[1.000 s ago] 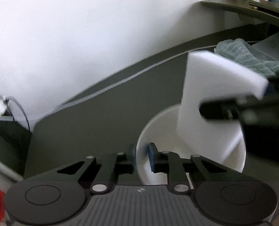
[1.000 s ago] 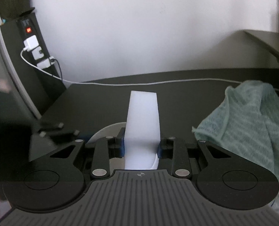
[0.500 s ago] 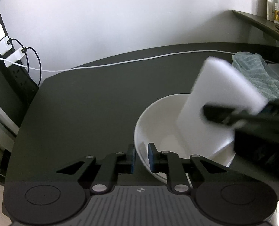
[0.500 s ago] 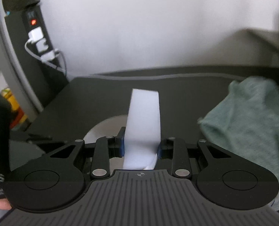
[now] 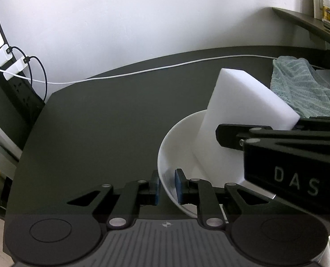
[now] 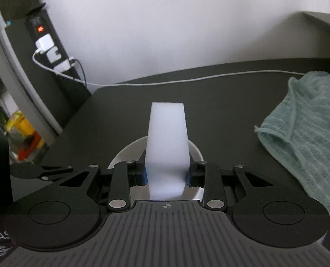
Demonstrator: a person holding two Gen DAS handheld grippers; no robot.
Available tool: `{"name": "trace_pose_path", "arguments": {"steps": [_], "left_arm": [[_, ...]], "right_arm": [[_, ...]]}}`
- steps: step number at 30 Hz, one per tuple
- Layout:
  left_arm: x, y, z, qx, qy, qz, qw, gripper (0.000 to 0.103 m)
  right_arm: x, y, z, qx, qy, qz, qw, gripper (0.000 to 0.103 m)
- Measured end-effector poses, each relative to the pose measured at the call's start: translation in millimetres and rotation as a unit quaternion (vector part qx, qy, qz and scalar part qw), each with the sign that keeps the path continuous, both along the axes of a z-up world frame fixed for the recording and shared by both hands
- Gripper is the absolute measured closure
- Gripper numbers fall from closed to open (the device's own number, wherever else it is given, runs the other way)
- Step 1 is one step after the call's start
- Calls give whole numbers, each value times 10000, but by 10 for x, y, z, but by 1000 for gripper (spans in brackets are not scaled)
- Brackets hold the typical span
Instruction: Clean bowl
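- Left gripper (image 5: pixel 166 183): pinched on the near rim of the white bowl (image 5: pixel 178 146), one blue pad outside the wall, one inside. Grip unchanged from half a second ago; bowl held in the same spot on the dark table (image 5: pixel 111 120).
- Right gripper (image 6: pixel 166 175): clamped on a white foam sponge (image 6: pixel 167 146), block slightly squeezed between the pads.
- Change over the last second: sponge swung from a steep lean to a more upright stand, lower end now deep in the bowl and apparently touching the inner wall; upper end well above the rim. Judged meaning: wiping stroke in progress, cleaning not yet finished.
- Bowl location: on the table, near its front edge, just ahead of the left gripper; seen from the right wrist, directly under the sponge.
- Edges: table front edge close behind the bowl; keep rim grip firm to prevent sliding off under sponge pressure.
- Open room: bare table to the left and ahead of the bowl, up to the white cable (image 5: pixel 142 73) along the back.
- Restricted side: green towel (image 6: pixel 305 129) near the bowl on the right; avoid wide sweeps there.
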State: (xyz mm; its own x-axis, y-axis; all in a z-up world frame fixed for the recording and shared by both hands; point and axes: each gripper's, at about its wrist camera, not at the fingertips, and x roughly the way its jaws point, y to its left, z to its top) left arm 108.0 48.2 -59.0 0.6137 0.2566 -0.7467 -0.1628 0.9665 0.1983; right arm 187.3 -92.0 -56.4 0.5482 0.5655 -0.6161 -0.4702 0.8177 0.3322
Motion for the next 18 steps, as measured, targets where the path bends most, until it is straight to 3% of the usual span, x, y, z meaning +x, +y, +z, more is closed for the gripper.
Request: {"name": "trace_pose_path", "arguments": {"steps": [8,11,14,18], "left_arm": [[22,5,3,117,-31,-50,9999,84],[107,35,31,431,-246,-264,9984,72],[219,1,23,878,-373,-655,9933,68],[345,-22,-29,1200,-386,-1239,9843,71]], "right_arm": [[-172,-357,439,106,-829,-472,9954,72],[-150,-365,376,357,-533,-263,9976,72],[-136,-298,260,355,-313,-152,9988,72],[-111,-233,175,229,-234,-69,9994,71]]}}
